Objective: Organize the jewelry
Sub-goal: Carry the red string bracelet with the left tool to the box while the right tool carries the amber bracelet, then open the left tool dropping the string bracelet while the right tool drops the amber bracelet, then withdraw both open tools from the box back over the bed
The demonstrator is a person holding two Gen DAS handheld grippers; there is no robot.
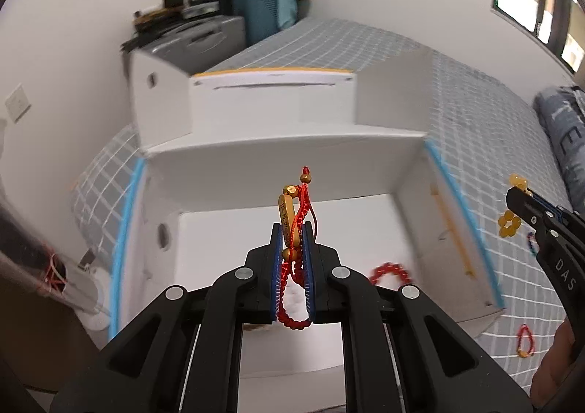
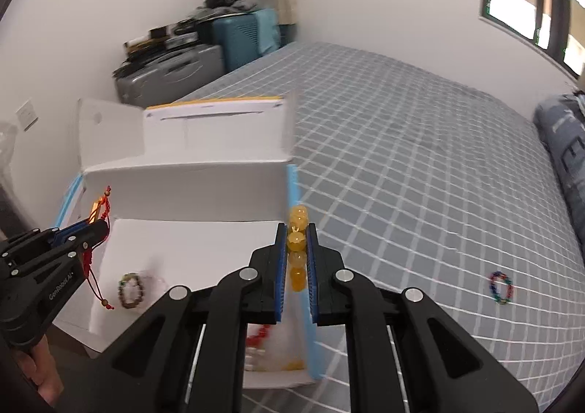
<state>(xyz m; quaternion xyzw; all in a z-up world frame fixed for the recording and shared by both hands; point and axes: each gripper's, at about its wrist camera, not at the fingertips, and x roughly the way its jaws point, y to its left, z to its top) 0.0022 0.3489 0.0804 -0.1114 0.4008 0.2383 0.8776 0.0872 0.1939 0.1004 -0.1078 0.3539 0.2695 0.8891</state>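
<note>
My left gripper (image 1: 292, 230) is shut on a red cord bracelet with gold beads (image 1: 292, 211) and holds it above the open white box (image 1: 278, 153). It also shows at the left of the right wrist view (image 2: 100, 226). My right gripper (image 2: 296, 230) is shut on a yellow bead bracelet (image 2: 297, 248) at the box's right wall (image 2: 292, 186); it shows at the right edge of the left wrist view (image 1: 519, 193). Inside the box lie a red bead bracelet (image 1: 389, 272) and a green-brown bead bracelet (image 2: 129, 290).
The box sits on a grey checked bedspread (image 2: 402, 175). A multicolour bracelet (image 2: 500, 288) and a red cord bracelet (image 1: 525, 340) lie on the bedspread to the right. Suitcases (image 2: 175, 72) stand by the far wall. A folded blue quilt (image 2: 563, 142) lies far right.
</note>
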